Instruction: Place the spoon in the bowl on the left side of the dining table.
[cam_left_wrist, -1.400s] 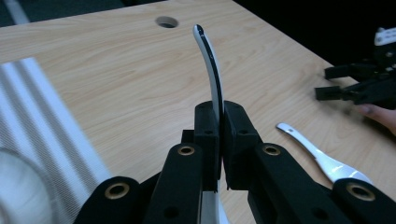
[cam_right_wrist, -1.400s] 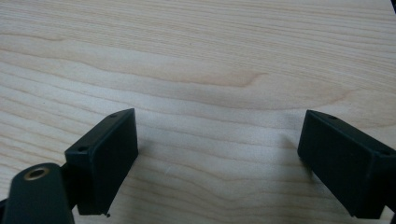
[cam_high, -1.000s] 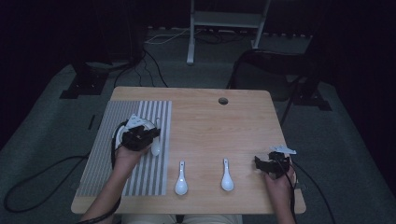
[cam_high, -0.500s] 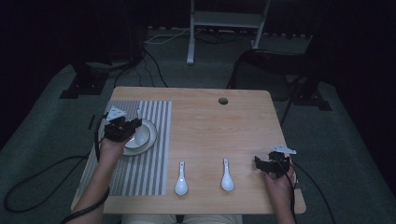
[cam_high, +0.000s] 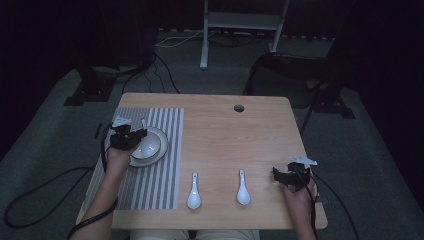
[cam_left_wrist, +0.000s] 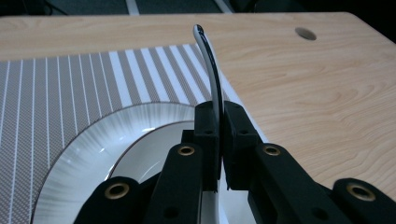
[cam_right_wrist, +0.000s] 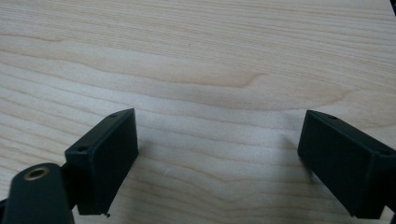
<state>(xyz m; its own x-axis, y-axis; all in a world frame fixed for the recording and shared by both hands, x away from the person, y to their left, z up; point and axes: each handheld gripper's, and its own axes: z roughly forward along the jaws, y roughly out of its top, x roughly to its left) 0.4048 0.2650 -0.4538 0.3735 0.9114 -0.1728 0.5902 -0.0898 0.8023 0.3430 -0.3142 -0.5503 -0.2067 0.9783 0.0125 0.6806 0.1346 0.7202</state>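
Far left, the striped placemat (cam_high: 150, 165) sits near the table (cam_high: 220, 130) edge. On it, a plate (cam_high: 159, 148) holds a small bowl (cam_high: 150, 145). The left gripper (cam_high: 131, 135) is over them, jaws pinched tight on a thin white rim (cam_left_wrist: 210, 70), probably the bowl's. Mid-table is open wood, with two white spoons (cam_high: 194, 192) (cam_high: 243, 189) lying apart near the front edge. The right gripper (cam_high: 286, 176) rests low by the right edge, jaws spread wide and empty.

We see the bowl (cam_left_wrist: 140, 154) cut off by the lower edge; the left gripper (cam_left_wrist: 218, 140) hides where its jaws pinch the rim (cam_left_wrist: 212, 70).
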